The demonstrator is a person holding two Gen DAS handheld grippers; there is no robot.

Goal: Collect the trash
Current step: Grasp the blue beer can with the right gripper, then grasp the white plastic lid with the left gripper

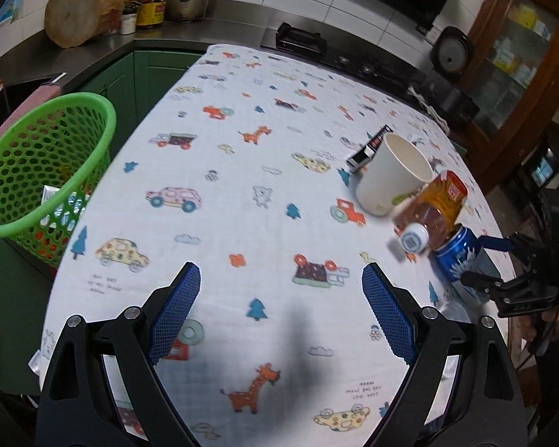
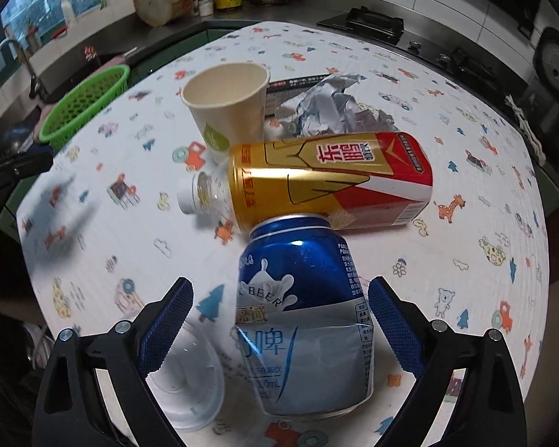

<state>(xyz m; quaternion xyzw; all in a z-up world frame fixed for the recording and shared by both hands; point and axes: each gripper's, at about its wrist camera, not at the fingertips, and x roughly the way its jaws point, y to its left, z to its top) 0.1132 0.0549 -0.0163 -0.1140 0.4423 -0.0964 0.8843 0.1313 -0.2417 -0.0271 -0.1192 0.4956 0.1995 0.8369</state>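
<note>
On the cartoon-print tablecloth [image 2: 466, 149] lies a dented blue and silver beer can [image 2: 302, 320]. It is between the fingers of my right gripper [image 2: 281, 281], which is open, with a gap at the left pad. Behind the can a gold and red drink bottle [image 2: 328, 182] lies on its side. Farther back are an upright paper cup [image 2: 227, 111], crumpled foil [image 2: 328, 108] and a flat black box [image 2: 298, 82]. A clear plastic lid [image 2: 186, 383] rests by the left finger. My left gripper [image 1: 280, 267] hangs open over bare cloth, left of the cup [image 1: 391, 175], bottle [image 1: 436, 208] and can [image 1: 458, 257].
A green mesh basket [image 1: 48, 164] stands off the table's left edge with some wrappers inside. Behind the table run a dark counter with a wooden block [image 1: 82, 7], jars and a pot [image 1: 186, 0], plus a gas stove [image 2: 365, 22]. A wooden cabinet [image 1: 518, 48] stands at the right.
</note>
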